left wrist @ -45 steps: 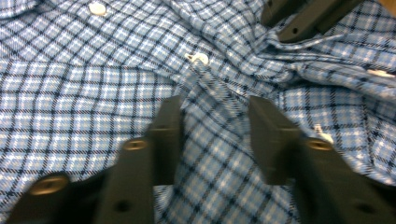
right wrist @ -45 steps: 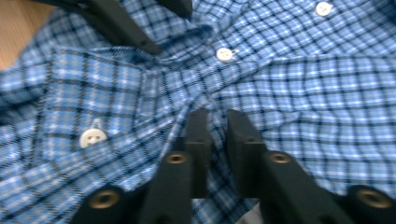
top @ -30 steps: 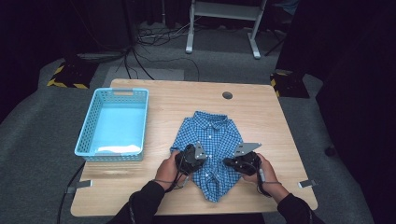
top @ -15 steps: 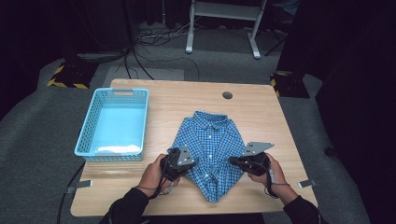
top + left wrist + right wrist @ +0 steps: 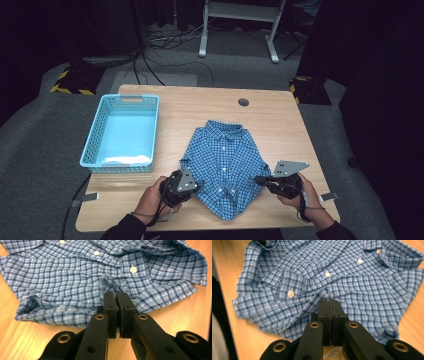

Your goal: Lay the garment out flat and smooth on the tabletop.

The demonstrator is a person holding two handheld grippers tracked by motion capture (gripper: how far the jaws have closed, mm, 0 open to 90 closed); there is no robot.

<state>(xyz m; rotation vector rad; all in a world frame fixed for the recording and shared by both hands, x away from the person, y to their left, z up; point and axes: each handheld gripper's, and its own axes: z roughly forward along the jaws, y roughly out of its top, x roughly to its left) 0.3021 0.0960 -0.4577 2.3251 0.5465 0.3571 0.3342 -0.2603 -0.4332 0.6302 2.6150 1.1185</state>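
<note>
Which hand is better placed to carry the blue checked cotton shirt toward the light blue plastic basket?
Left, probably: the left gripper, shut on the blue checked cotton shirt, is nearer the light blue plastic basket.

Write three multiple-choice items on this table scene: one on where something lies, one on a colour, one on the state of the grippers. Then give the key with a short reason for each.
1. Where does the basket lie relative to the shirt in the high view?
A. To its left
B. To its right
C. On top of it

2. What colour is the shirt?
A. Plain red
B. Blue and white check
C. Solid green

3. How do the left gripper and the right gripper stand?
A. Both wide open above the shirt
B. One open, one shut
C. Both shut on shirt fabric

Key:
1 A, the basket sits on the table's left part, the shirt at centre.
2 B, the check pattern shows clearly in both gripper views.
3 C, each gripper view shows the jaws together with a pinch of cloth at the tips.
</note>
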